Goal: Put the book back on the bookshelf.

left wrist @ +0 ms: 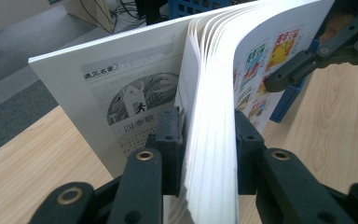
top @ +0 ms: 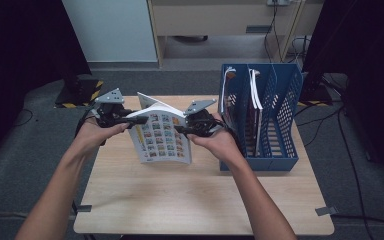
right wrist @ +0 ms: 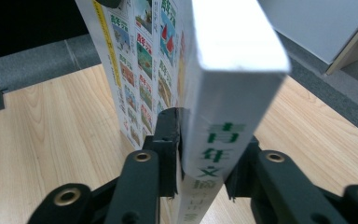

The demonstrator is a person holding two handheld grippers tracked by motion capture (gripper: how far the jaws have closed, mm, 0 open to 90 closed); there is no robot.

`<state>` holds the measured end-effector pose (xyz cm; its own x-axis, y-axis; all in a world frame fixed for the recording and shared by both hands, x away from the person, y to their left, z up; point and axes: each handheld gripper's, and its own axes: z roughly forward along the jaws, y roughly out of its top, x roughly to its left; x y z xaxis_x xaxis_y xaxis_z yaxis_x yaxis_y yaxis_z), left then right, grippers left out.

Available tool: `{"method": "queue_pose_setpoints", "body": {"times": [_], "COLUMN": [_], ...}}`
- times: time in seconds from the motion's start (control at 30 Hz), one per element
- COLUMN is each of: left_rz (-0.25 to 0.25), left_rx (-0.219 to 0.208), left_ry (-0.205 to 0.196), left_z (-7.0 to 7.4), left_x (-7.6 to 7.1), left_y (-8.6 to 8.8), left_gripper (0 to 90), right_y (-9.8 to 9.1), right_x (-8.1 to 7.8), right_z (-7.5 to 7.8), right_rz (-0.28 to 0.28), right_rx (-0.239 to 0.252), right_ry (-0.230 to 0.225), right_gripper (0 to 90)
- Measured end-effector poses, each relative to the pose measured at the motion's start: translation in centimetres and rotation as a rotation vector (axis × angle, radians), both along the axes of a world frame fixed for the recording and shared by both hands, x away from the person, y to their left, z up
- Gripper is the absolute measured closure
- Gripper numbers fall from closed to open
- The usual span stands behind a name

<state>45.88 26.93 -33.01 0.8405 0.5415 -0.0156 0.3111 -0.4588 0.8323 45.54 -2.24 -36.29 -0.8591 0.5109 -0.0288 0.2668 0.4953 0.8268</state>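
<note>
Book: a thick paperback (top: 161,137) held upright in the air above the bench (top: 200,200), left of the blue file rack (top: 260,117).
Left gripper: (top: 139,120) closed on the page edge, its pads (left wrist: 170,135) clamping the loose block of pages.
Right gripper: (top: 181,129) closed on the spine end, pads pressing both sides of the bound edge.
Handling: probably moderately heavy, stiff at the spine, floppy at the fanned pages; the glossy cover may slip.
Best hold: the spine side, where the pages cannot splay.
Rack: already holds thin books (top: 254,95) on the left; the right slots look free.
</note>
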Motion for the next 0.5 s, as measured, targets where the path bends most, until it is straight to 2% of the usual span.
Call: {"method": "queue_pose_setpoints", "body": {"times": [0.1,0.5], "left_rz": [-0.008,-0.016], "left_rx": [0.01,0.01], "left_ry": [-0.003,-0.005], "left_z": [0.1,0.08], "left_x": [-0.03,-0.08], "left_y": [-0.09,-0.07], "left_gripper": [71.6,72.1], "right_y": [0.19,0.68], "right_x": [0.09,0.5], "right_z": [0.22,0.75], "right_rz": [0.007,0.019], "right_rx": [-0.022,-0.028], "right_ry": [-0.006,-0.003], "right_gripper": [66.7,61.5]}}
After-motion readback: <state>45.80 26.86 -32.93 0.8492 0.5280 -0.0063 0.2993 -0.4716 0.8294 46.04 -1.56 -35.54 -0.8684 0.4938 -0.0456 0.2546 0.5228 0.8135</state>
